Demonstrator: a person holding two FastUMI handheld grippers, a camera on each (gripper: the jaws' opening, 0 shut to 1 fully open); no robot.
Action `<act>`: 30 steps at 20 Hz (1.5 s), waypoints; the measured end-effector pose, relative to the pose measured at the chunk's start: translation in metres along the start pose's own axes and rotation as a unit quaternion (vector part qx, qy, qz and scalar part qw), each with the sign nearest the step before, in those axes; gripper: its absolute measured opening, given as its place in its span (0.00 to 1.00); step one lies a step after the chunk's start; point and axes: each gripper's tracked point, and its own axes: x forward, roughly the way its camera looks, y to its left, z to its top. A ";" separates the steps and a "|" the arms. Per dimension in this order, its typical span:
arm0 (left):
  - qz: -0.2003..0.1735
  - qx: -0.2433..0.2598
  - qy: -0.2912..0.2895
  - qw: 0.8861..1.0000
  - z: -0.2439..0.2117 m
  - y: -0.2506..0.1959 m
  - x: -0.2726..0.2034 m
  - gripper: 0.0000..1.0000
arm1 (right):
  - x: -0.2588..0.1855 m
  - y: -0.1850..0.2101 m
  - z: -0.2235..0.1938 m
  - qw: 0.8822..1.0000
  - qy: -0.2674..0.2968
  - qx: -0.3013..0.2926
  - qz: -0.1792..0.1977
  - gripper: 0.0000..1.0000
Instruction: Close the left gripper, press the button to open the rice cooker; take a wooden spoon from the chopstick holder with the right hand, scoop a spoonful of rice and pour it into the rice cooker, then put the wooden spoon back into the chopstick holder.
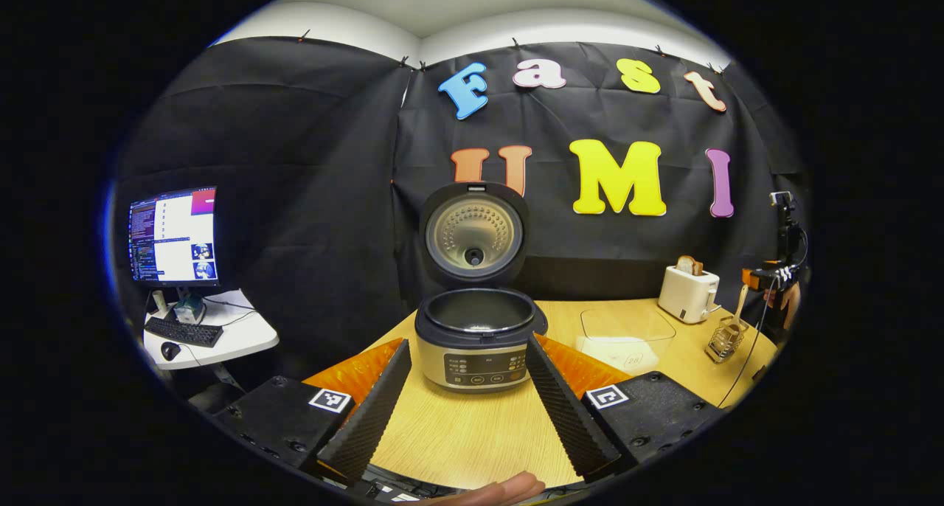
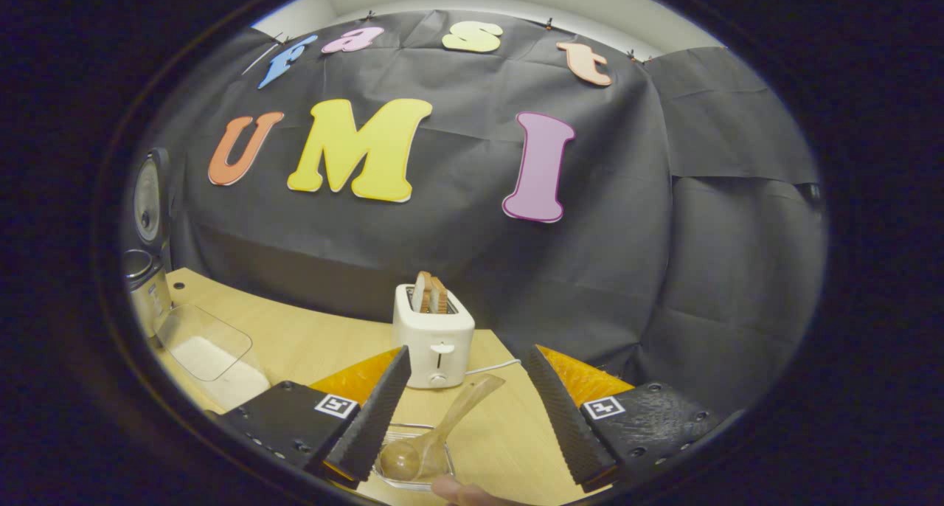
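The rice cooker [image 1: 476,340] stands straight ahead with its lid [image 1: 474,233] raised and the dark inner pot showing. My left gripper [image 1: 468,341] is open, its fingers reaching either side of the cooker's front, a little short of it. A wooden spoon [image 2: 450,421] leans in the chopstick holder [image 2: 413,426] just below and between the fingers of my open right gripper [image 2: 468,351], which holds nothing. In the left gripper view the spoon [image 1: 738,307] stands in the holder [image 1: 725,341] at the table's right end, with the right gripper [image 1: 771,277] just behind it.
A clear box of rice [image 1: 627,336] sits between the cooker and a white toaster [image 1: 688,293] holding bread. The right gripper view has the toaster [image 2: 434,336] close ahead, the rice box [image 2: 210,351] and the cooker [image 2: 144,270] at left. A side desk [image 1: 221,336] carries a monitor.
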 end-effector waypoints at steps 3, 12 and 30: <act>-0.021 -0.015 -0.004 1.000 0.000 -0.013 0.009 0.99 | -0.019 0.006 -0.002 1.000 -0.008 0.009 0.011 0.96; 0.001 -0.040 0.021 0.999 0.024 0.003 0.056 0.94 | -0.083 0.053 -0.024 0.996 -0.018 0.037 0.084 0.98; 0.032 -0.004 -0.069 0.997 0.213 0.023 0.204 0.96 | -0.127 0.094 -0.025 0.978 0.000 0.057 0.201 0.97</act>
